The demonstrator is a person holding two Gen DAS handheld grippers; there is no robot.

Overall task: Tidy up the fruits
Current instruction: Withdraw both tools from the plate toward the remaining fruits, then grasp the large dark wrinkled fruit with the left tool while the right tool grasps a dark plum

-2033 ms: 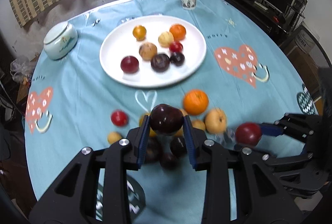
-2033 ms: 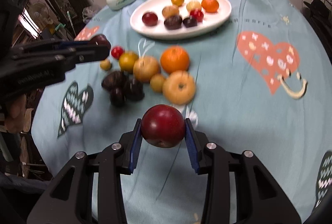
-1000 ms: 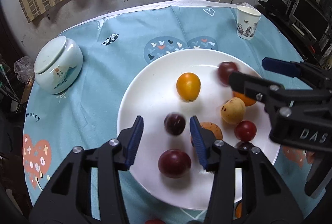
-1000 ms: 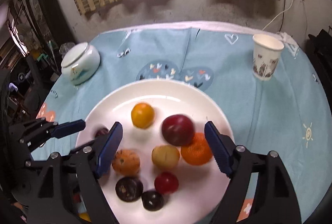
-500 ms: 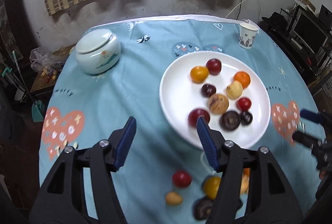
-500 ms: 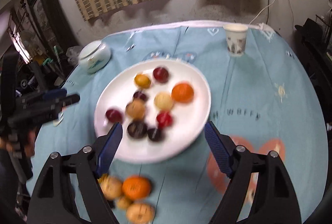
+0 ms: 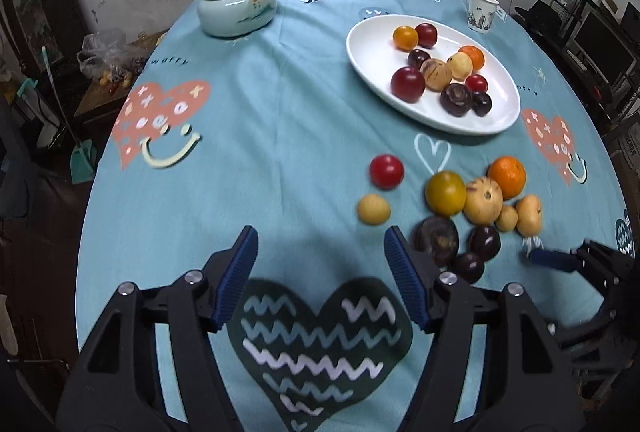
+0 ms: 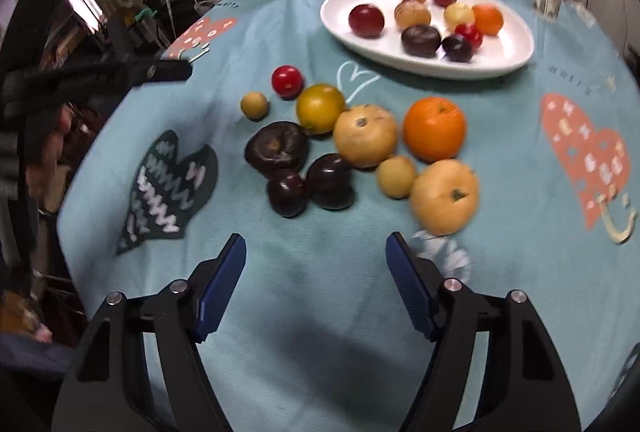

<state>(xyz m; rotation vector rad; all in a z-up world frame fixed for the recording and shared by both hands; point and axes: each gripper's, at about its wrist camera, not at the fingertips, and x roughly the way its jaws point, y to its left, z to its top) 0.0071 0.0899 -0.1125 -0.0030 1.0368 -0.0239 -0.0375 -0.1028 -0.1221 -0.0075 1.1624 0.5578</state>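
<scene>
Striped curtains hang over a dim room where a round table [image 7: 248,136] under a blue, heart-printed cloth serves as the sorting floor. At its far side a white plate [image 7: 372,60] already carries nine fruits, among them a red plum [image 7: 407,84], a small orange [image 7: 473,57] and several dark ones. Beyond it stand a lidded ceramic jar [image 7: 237,5] and a paper cup [image 7: 482,12].

Roughly half the job looks finished. About ten fruits are still loose on the cloth in a cluster nearer the cameras: a large orange [image 8: 434,128], a pale apple [image 8: 445,197], a yellow tomato [image 8: 320,107], a red tomato [image 8: 287,81] and three dark plums [image 8: 308,184], among others.

Both tools are empty. The left gripper [image 7: 322,278] has just been opening and its jaws stand apart over bare cloth, just left of the pile. The right gripper [image 8: 316,288], jaws apart and lately narrowing, hovers short of the cluster with nothing between its pads, apparently lining up its next pick.
</scene>
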